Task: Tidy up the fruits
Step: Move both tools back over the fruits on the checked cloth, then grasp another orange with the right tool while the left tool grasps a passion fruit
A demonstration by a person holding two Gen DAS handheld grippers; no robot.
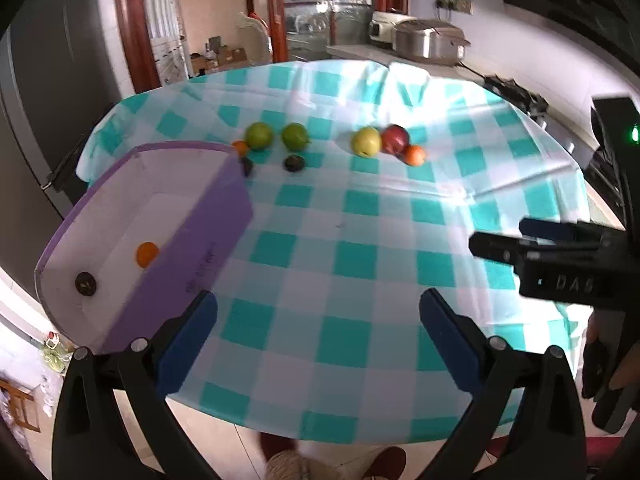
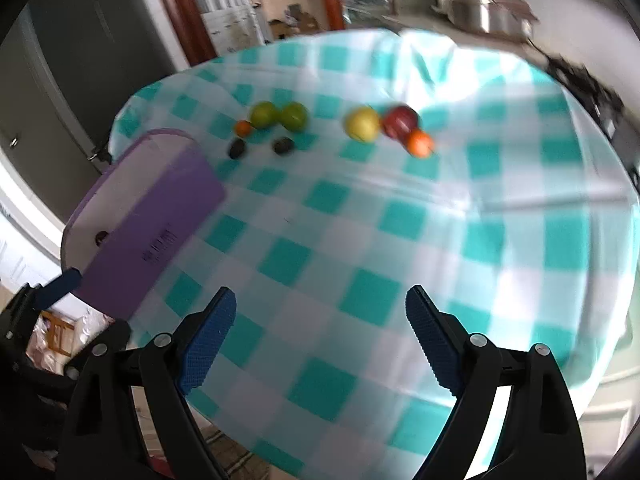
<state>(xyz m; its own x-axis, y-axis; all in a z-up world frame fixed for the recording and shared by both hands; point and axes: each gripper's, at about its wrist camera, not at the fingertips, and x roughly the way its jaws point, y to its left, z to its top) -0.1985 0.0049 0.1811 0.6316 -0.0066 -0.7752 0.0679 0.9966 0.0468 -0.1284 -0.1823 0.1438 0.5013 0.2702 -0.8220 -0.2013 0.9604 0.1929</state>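
Note:
A purple box (image 1: 208,248) with a white inside stands at the table's left edge; it holds a small orange (image 1: 147,254) and a dark fruit (image 1: 86,283). On the cloth beyond lie two green apples (image 1: 259,135), a small orange (image 1: 240,147), two dark fruits (image 1: 295,163), a yellow apple (image 1: 366,142), a red apple (image 1: 395,139) and another orange (image 1: 414,155). My left gripper (image 1: 318,340) is open and empty over the near table edge. My right gripper (image 2: 320,340) is open and empty, also seen at the right of the left wrist view (image 1: 516,246). The box (image 2: 152,220) shows in the right wrist view too.
A round table with a teal-and-white checked cloth (image 1: 360,240). A counter behind holds metal pots (image 1: 428,40). A dark fridge (image 1: 48,100) stands at the left. A doorway with wooden frames is at the back.

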